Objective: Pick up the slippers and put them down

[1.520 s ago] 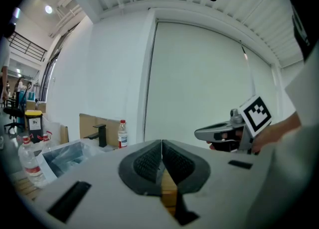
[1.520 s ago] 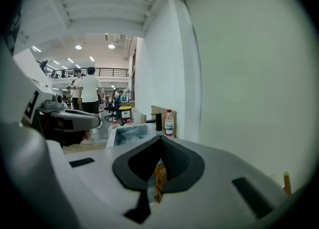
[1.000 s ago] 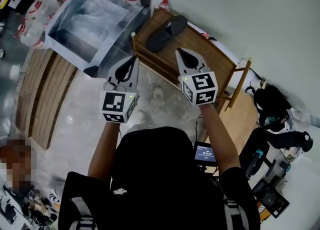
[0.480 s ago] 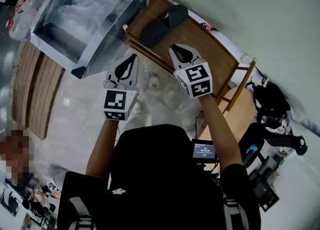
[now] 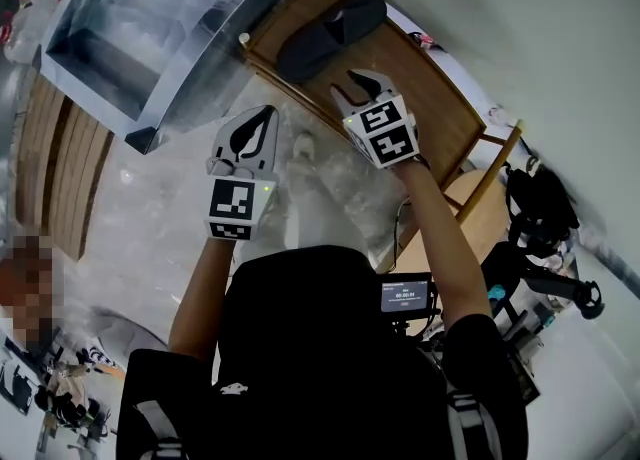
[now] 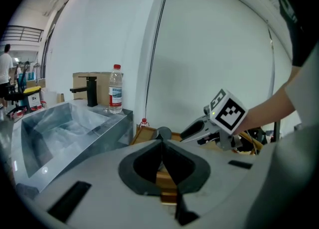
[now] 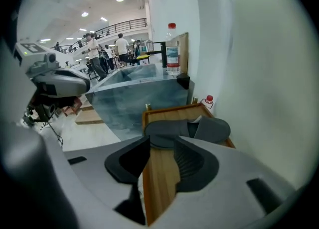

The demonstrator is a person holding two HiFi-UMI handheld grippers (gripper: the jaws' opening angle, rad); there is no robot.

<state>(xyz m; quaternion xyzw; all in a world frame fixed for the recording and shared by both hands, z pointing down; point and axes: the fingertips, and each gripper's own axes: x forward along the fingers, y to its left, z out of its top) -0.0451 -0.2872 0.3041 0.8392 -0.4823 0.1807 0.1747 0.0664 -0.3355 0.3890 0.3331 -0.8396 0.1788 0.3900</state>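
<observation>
One dark grey slipper [image 5: 330,33] lies on top of a low wooden shelf [image 5: 430,108] against the white wall. In the right gripper view the slipper [image 7: 185,130] lies just past the jaw tips. My right gripper [image 5: 362,84] hangs over the shelf just short of the slipper, pointing down at it. Its jaws have just been opening and stand apart with only the wooden top between them. Left of the shelf, above the floor, my left gripper [image 5: 262,120] has its jaws together and holds nothing. The left gripper view shows the right gripper [image 6: 197,129] ahead of it.
A large steel basin [image 5: 130,38] wrapped in plastic stands left of the shelf, with a water bottle [image 6: 115,89] on its far corner. Wooden planks [image 5: 40,158] lie at the far left. Black bags and gear [image 5: 540,218] crowd the right. People stand far off in the right gripper view.
Both grippers have sunk toward the shelf. The right gripper has tipped downward, closed in on the slipper and opened its jaws. The left gripper stays shut.
</observation>
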